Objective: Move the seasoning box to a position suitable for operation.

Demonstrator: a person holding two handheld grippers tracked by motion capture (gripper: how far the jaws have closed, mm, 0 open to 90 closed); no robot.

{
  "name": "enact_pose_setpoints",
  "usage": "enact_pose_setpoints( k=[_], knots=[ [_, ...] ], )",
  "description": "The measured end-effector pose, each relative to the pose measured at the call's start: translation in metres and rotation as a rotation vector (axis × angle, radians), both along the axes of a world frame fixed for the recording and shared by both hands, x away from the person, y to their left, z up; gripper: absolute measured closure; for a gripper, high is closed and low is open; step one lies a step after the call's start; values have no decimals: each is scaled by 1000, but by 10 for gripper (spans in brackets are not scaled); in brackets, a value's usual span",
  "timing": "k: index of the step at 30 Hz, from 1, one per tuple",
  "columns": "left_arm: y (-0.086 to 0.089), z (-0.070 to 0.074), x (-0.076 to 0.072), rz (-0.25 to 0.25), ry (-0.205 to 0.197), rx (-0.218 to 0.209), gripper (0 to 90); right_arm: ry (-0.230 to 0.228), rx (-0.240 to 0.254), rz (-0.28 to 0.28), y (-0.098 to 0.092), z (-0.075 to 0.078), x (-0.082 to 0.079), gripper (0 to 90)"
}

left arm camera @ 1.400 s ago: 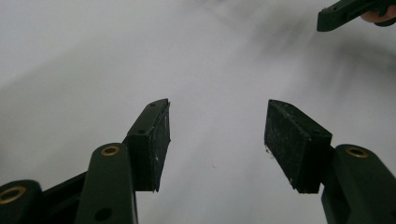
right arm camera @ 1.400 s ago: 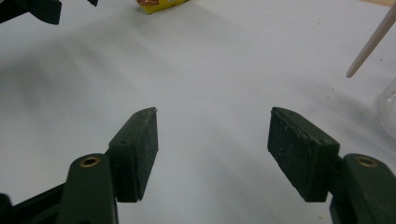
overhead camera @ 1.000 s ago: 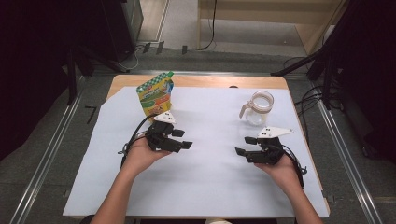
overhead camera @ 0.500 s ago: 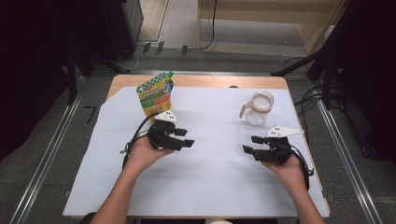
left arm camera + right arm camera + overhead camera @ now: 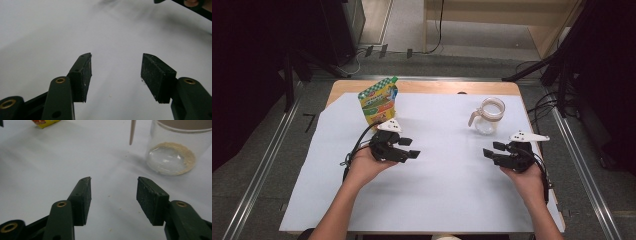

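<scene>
- Claws first: the left claw (image 5: 408, 148) stands partly open with nothing between its pads (image 5: 84, 75), and its jaws have just opened a little; the right claw (image 5: 493, 150) is likewise partly open and empty, jaws also just opened slightly.
- Nearest things: a colourful stand-up refill pouch (image 5: 378, 99) stands upright at about 11 o'clock from the left claw, near but not touching; a clear glass pitcher (image 5: 488, 115) with a pale handle stands at about 12 o'clock from the right claw, near and apart.
- Deciding relation: in the right gripper view the pitcher (image 5: 175, 150) sits ahead and toward 1 o'clock of the jaws, its long axis vertical, mouth up. The right hand (image 5: 528, 179) is clearly nearer to it; the left hand (image 5: 367, 166) is nearer to the pouch. Each claw would likely go for its own side's item.
- Surface: a white sheet (image 5: 442, 190) covers the wooden worktop (image 5: 437, 87), with a few crumbs near the pitcher.
- Room: grey floor, metal rails at 3 and 9 o'clock, cables and dark stands at 12.
</scene>
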State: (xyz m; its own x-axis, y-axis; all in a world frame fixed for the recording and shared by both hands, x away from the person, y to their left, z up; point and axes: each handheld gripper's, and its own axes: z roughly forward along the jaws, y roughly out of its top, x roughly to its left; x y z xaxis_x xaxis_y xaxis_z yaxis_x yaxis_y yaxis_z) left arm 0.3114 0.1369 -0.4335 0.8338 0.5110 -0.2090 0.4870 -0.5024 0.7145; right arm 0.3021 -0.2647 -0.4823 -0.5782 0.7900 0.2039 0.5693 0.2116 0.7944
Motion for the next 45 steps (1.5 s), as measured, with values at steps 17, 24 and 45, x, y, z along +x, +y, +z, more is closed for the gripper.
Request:
enact_pose_setpoints(
  k=[17,24,45],
  knots=[
    [-1,0,-8,5,-3,24,406,-41,62,-147,-23,11,42,494],
    [-2,-2,-11,-3,4,30,407,-20,21,-181,-22,1,60,368],
    [9,-8,-23,20,22,26,418,-33,-35,-211,6,-22,113,94]
  ],
)
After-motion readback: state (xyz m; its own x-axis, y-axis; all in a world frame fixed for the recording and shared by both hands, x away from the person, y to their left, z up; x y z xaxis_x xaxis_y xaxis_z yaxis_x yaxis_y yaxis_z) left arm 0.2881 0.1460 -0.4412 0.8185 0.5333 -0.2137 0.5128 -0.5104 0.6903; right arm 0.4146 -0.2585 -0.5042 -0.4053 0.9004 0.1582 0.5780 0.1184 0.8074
